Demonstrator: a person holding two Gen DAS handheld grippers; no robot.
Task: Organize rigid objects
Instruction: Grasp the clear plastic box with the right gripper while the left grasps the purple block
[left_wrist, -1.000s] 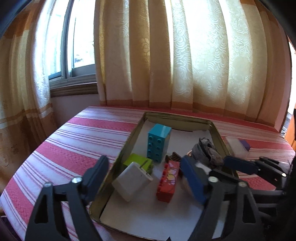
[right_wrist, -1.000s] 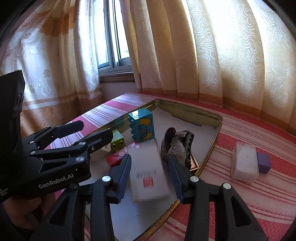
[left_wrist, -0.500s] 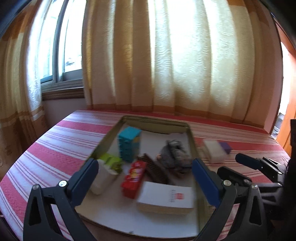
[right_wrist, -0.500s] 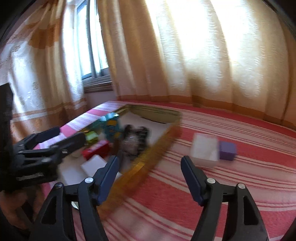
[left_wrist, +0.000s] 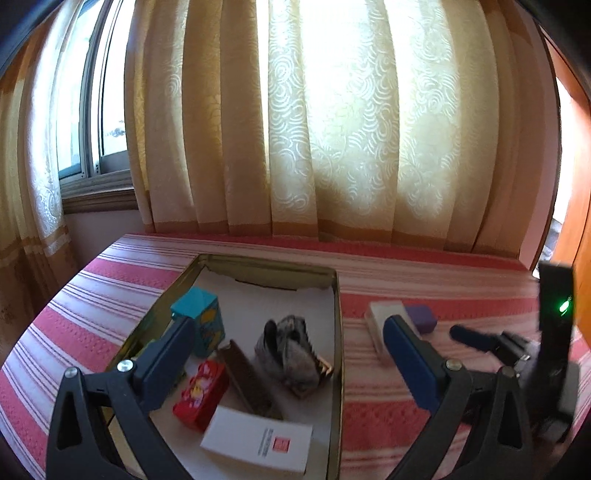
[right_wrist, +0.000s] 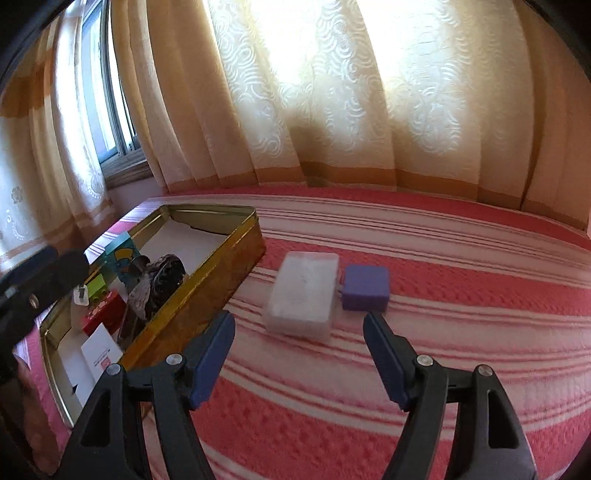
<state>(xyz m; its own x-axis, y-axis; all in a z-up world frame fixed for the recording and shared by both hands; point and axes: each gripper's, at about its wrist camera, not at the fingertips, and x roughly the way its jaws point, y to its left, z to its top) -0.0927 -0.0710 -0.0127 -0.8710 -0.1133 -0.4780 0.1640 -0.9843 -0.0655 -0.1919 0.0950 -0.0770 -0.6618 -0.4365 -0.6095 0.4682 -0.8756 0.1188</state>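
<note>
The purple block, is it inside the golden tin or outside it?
Outside. The purple block lies on the striped cloth beside the translucent white box, right of the golden tin.

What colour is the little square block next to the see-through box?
The little block is purple. It sits right beside the frosted box, clearest in the right wrist view.

Left claw gapes wide at lower centre over the gold tin; a white box lies inside.
</note>
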